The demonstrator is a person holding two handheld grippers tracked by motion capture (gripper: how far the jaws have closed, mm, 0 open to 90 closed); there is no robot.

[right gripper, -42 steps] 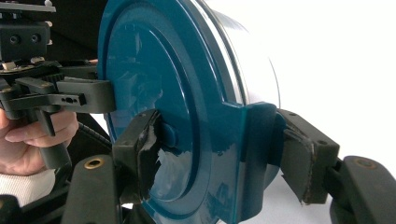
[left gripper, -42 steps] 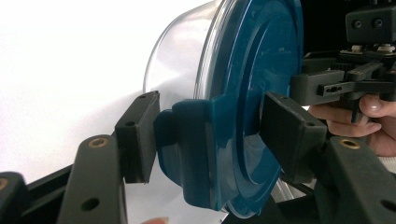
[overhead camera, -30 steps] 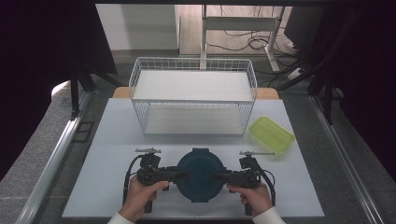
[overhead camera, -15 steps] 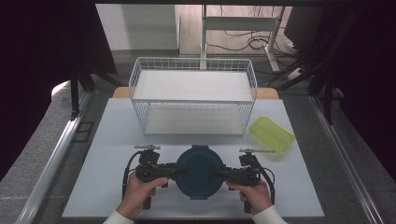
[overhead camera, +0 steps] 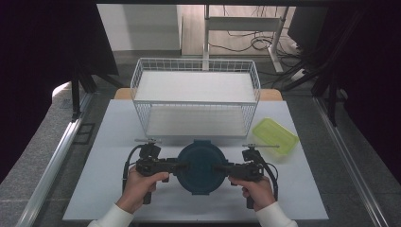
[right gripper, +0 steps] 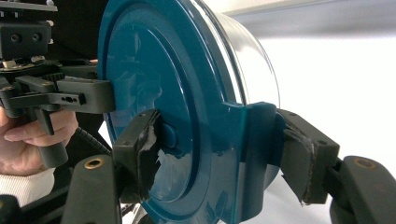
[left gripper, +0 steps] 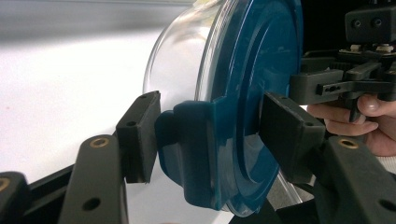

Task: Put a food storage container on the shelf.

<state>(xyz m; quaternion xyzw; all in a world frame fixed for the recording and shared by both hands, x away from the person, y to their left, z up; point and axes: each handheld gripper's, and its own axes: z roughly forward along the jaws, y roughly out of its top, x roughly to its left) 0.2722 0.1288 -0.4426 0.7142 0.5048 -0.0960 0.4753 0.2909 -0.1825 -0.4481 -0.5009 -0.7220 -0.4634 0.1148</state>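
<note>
A round clear glass container with a dark teal lid (overhead camera: 201,166) sits between my two grippers at the near middle of the white table. My left gripper (overhead camera: 182,166) is shut on the lid's left clip tab, and its pads clamp the teal tab (left gripper: 196,140) from both sides. On the opposite side my right gripper (overhead camera: 218,168) is shut on the other clip tab (right gripper: 254,140). The glass bowl (left gripper: 182,60) shows behind the lid in both gripper views. A hand holds each gripper from the near edge.
A white wire basket (overhead camera: 196,97) with two shelf levels stands just beyond the container. A yellow-green plastic lid (overhead camera: 275,136) lies to the right of the basket's front. The white table top (overhead camera: 108,142) ends at metal rails left and right.
Both grippers, with the container between them, have shifted a little away from the near edge, towards the basket. The grip on both tabs looks unchanged.
</note>
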